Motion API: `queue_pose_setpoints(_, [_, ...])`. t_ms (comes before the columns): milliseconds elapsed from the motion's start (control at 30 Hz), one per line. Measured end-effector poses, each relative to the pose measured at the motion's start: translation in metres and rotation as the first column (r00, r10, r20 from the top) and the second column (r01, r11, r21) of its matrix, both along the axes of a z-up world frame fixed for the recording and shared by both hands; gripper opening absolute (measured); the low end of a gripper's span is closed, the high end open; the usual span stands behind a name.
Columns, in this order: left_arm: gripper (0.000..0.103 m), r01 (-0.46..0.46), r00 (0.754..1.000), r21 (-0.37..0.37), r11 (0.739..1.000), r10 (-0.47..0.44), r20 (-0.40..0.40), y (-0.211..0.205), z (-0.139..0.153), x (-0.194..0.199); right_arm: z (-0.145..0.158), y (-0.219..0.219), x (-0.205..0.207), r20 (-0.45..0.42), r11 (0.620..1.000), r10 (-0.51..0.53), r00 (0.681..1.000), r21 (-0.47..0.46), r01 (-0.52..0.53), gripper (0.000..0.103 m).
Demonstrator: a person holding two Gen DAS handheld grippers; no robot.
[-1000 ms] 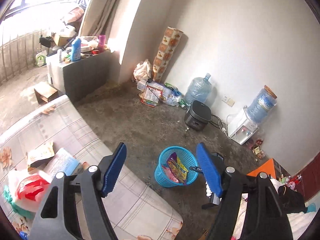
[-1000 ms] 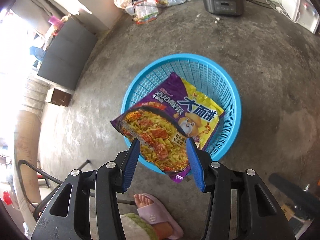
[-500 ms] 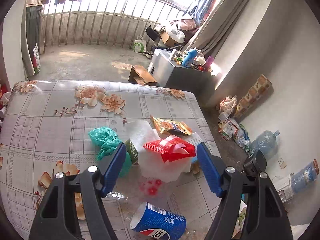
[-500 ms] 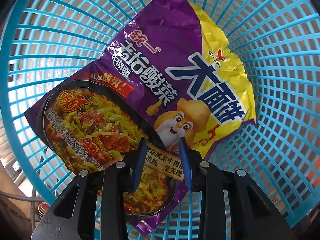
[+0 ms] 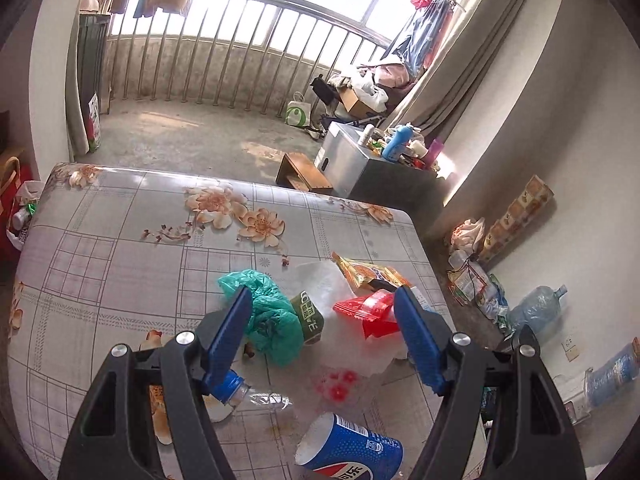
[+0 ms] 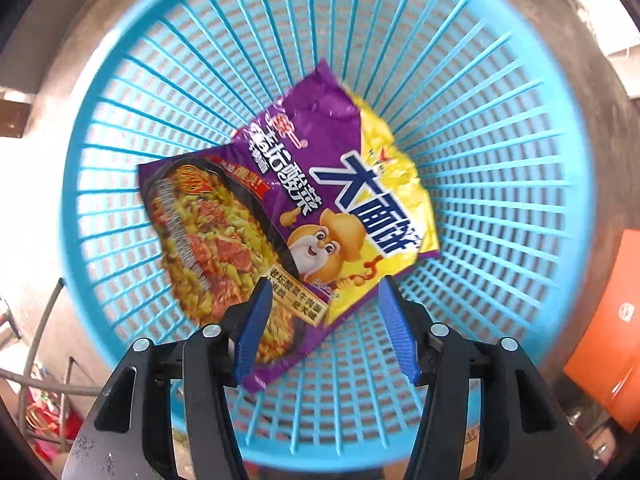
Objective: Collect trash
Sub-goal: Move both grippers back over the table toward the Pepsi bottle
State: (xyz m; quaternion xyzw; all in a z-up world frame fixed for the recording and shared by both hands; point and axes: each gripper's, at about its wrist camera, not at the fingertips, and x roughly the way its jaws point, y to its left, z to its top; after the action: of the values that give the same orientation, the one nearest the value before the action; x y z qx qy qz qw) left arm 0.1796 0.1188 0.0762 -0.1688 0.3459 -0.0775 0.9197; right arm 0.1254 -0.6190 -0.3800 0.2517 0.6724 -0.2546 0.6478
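While opening straight above the basket (image 6: 120, 128), right tool (image 6: 324, 320) lets wrapper (image 6: 288, 208) drop inside; left tool (image 5: 322, 336), released, aimed at bag (image 5: 268, 320) on counter (image 5: 120, 248), far from basket.

We list: floral tablecloth (image 5: 120, 240), barred window (image 5: 240, 40), hanging clothes (image 5: 424, 36), grey cabinet (image 5: 360, 164) bearing bottles, wooden stool (image 5: 304, 174), water jug (image 5: 536, 312) by wall, orange box (image 6: 612, 320) beside us.

Ahead of your left tongs, daylight pours through a barred window (image 5: 280, 20) onto the concrete floor (image 5: 192, 140); a white wall (image 5: 580, 120) stands right.
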Motion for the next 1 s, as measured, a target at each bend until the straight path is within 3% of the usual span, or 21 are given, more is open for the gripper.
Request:
queue_pose_setpoints(133, [0.073, 0.014, 0.999, 0.009, 1.000, -0.014, 0.045, 0.003, 0.001, -0.018, 0.095, 0.040, -0.043, 0.126, 0.971, 0.148, 0.981, -0.208, -0.119, 0.056])
queue_pose_setpoints(233, [0.074, 0.033, 0.998, 0.028, 0.999, -0.034, 0.049, 0.007, -0.004, -0.031, 0.175, 0.074, -0.066, 0.321, 0.969, 0.212, 0.923, -0.192, -0.156, 0.056])
queue_pose_setpoints(300, [0.074, 0.046, 0.998, 0.042, 0.998, -0.048, 0.046, 0.010, -0.009, -0.039, 0.231, 0.113, -0.065, 0.465, 0.959, 0.281, 0.839, -0.159, -0.233, 0.056])
queue_pose_setpoints(367, [0.073, 0.067, 0.997, 0.047, 0.997, -0.069, 0.035, 0.014, -0.017, -0.048, 0.274, 0.154, -0.069, 0.588, 0.930, 0.352, 0.728, -0.128, -0.345, 0.056])
queue_pose_setpoints(400, [0.073, 0.075, 0.997, 0.056, 0.996, -0.077, 0.023, 0.014, -0.021, -0.052, 0.298, 0.186, -0.061, 0.653, 0.898, 0.391, 0.648, -0.118, -0.423, 0.056])
queue_pose_setpoints(467, [0.074, 0.090, 0.996, 0.084, 0.992, -0.090, -0.001, 0.015, -0.031, -0.061, 0.331, 0.226, -0.051, 0.734, 0.832, 0.429, 0.527, -0.093, -0.547, 0.058])
queue_pose_setpoints(567, [0.074, 0.095, 0.995, 0.121, 0.988, -0.092, -0.026, 0.016, -0.049, -0.078, 0.355, 0.277, -0.024, 0.785, 0.717, 0.462, 0.414, -0.056, -0.695, 0.058])
queue_pose_setpoints(600, [0.073, 0.099, 0.995, 0.119, 0.988, -0.096, -0.030, 0.016, -0.054, -0.083, 0.357, 0.301, -0.013, 0.796, 0.658, 0.473, 0.378, -0.034, -0.752, 0.058])
queue_pose_setpoints(767, [0.072, 0.117, 0.992, 0.115, 0.986, -0.111, -0.061, 0.011, -0.083, -0.096, 0.360, 0.414, 0.020, 0.784, 0.430, 0.546, 0.296, 0.041, -0.902, 0.058])
queue_pose_setpoints(833, [0.067, 0.141, 0.987, 0.074, 0.987, -0.135, -0.082, 0.010, -0.095, -0.095, 0.356, 0.444, 0.022, 0.755, 0.372, 0.595, 0.274, 0.044, -0.927, 0.058])
queue_pose_setpoints(933, [0.054, 0.170, 0.980, -0.001, 0.985, -0.169, -0.108, 0.008, -0.109, -0.093, 0.346, 0.476, 0.034, 0.723, 0.303, 0.633, 0.275, 0.096, -0.948, 0.058])
queue_pose_setpoints(1000, [0.046, 0.173, 0.978, -0.028, 0.985, -0.175, -0.113, 0.006, -0.116, -0.091, 0.337, 0.488, 0.039, 0.699, 0.285, 0.652, 0.293, 0.131, -0.949, 0.058])
